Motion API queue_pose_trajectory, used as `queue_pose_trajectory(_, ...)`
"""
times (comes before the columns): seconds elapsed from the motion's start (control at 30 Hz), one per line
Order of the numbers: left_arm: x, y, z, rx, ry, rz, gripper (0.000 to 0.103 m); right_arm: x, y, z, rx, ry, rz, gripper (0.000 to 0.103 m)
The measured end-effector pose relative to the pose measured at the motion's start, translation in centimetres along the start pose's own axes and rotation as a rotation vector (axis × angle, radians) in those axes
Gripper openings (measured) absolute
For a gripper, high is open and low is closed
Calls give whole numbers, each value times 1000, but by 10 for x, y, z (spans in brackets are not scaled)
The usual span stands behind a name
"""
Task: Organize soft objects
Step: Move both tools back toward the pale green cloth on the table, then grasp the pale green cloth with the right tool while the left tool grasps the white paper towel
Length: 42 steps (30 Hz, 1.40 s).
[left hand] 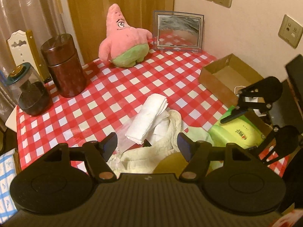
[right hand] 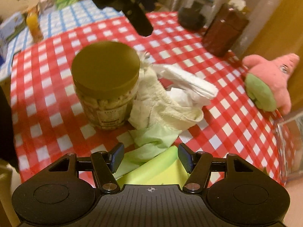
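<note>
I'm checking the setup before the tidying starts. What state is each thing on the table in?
left gripper: open, over the cloths
right gripper: open, over the green pack
cardboard box: open, looks empty
gold-lidded jar: lid on, upright
brown canister: lid on, upright
pink plush: upright
white cloth: folded
cream towel: crumpled

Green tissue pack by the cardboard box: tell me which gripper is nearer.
Right. The right gripper hangs open directly over the green tissue pack; the left gripper is off to its side, over the cloth pile.
</note>
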<state>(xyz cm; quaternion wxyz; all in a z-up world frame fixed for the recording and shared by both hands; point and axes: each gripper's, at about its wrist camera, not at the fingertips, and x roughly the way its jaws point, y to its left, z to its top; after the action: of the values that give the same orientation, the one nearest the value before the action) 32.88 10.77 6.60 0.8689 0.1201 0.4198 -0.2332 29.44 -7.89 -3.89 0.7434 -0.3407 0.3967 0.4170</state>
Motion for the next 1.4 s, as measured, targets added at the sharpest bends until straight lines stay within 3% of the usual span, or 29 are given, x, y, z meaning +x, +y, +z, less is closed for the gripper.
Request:
queue_pose_trajectory(0.17,15,6,-1,26,12,-19,70,28,-8,9,-60,75,18,66)
queue_pose_trajectory(0.53,38,33,-12,-61,19,-36,74,75,-5,16,-158,198,18,67)
queue_pose_trajectory(0.57,39,35,-13,-66,18,-39,75,76,-7,16,-151,196,19,64)
queue_pose_trajectory(0.6,40,36,-14,-70,18,-41,75,75,-8,16,-143,190,22,51)
queue_pose_trajectory(0.77,43,37,-17,-74,28,-38,75,64,-13,19,-112,144,1,16)
queue_pose_trajectory(1.1,42,33,-7,-56,30,-26,75,12,-26,21,-9,8,-58,9)
queue_pose_trajectory(1.4,60,29,8,-20,49,-19,75,-34,-62,18,172,-96,-244,8)
